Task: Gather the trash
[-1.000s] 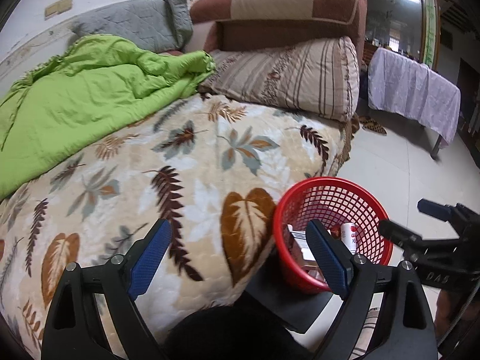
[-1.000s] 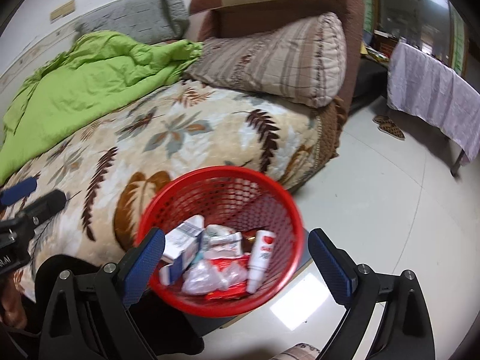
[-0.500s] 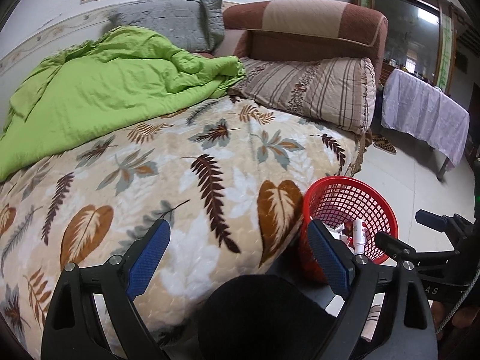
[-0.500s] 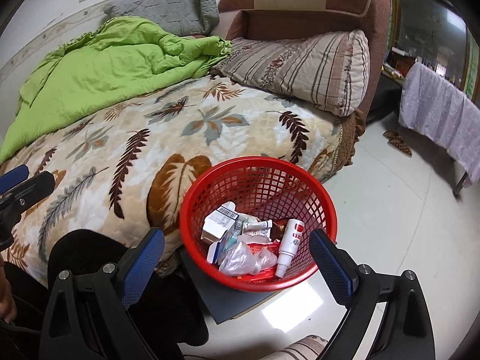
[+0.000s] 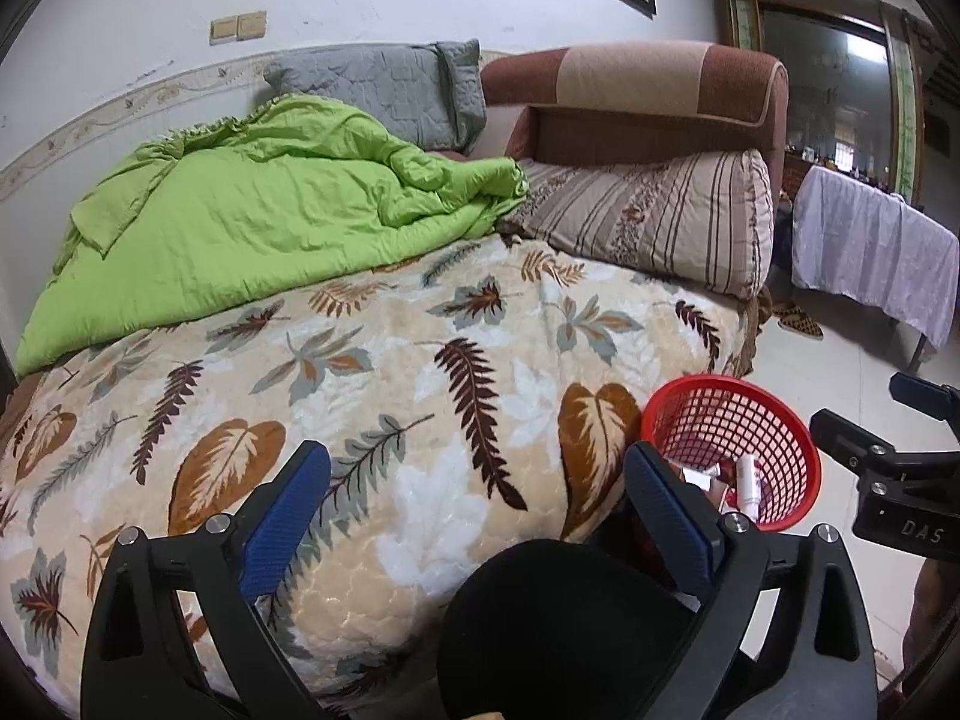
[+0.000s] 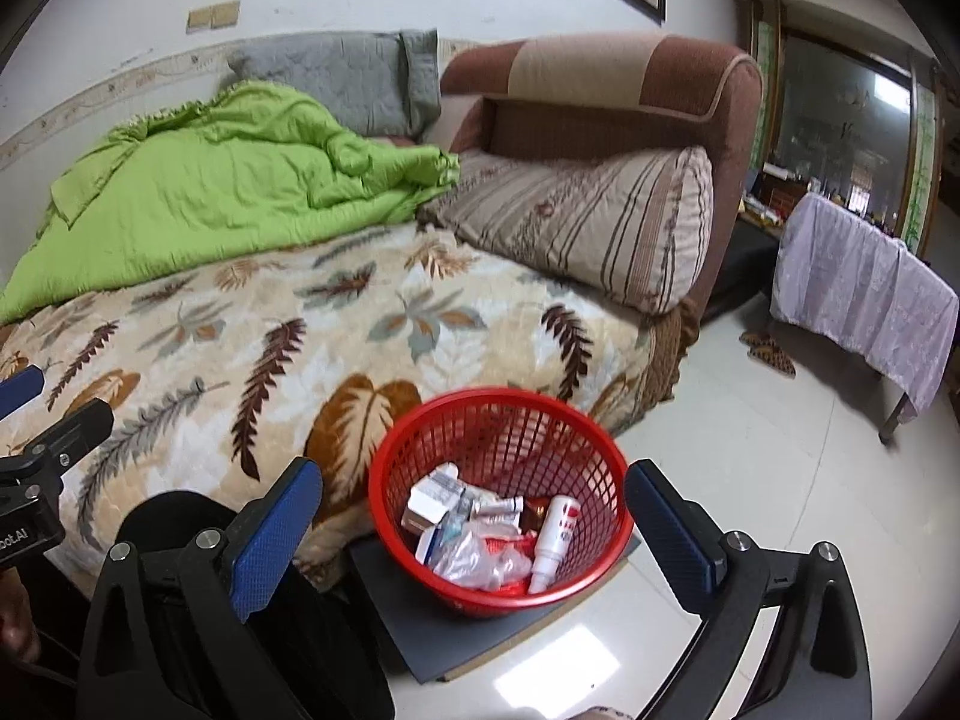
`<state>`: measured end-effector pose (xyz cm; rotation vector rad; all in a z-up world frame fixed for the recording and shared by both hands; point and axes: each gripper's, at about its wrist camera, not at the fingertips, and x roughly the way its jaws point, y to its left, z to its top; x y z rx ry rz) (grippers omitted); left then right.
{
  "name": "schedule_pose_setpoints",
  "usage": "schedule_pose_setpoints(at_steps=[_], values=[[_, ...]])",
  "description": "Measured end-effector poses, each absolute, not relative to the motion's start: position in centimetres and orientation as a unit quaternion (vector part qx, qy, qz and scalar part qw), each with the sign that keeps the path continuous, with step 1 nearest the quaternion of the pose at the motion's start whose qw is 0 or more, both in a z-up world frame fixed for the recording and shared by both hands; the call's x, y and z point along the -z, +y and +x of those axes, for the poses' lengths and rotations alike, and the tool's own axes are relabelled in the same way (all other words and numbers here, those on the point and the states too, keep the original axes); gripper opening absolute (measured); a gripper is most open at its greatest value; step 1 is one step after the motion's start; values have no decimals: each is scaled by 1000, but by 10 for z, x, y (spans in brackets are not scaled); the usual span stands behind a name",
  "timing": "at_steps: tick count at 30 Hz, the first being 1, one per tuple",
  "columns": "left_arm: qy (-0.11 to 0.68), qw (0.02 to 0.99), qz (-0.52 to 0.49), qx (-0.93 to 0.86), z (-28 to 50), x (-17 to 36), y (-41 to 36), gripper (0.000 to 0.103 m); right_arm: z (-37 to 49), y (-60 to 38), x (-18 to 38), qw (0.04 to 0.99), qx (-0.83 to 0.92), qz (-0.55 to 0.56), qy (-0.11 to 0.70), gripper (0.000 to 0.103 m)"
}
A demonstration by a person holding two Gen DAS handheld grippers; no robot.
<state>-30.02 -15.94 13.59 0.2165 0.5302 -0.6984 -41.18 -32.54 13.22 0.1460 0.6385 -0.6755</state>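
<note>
While both jaws are hanging empty, the left gripper (image 5: 477, 507) opening wider and the right gripper (image 6: 474, 519) standing apart, the round red plastic mesh basket (image 6: 501, 420) is sitting near right on the floor, holding collected trash (image 6: 480, 546); probably scanning the leaf-patterned blanket (image 5: 372, 372) comes next.

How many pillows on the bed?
2. A grey quilted pillow stands against the wall behind the green quilt; a striped pillow lies in front of the brown headboard. The quilt may hide more.
</note>
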Motion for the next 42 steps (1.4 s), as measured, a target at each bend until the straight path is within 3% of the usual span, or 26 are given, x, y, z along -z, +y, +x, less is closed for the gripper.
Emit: schedule_pose_setpoints(at_steps=[5,42], values=[[249,905,93,333,-299,-139,-156,100,-419,-317,-145,906,319,61,271,102],[245,904,127,325,-302,-135,-164,100,-408,-328,-128,897,311,74,305,102]])
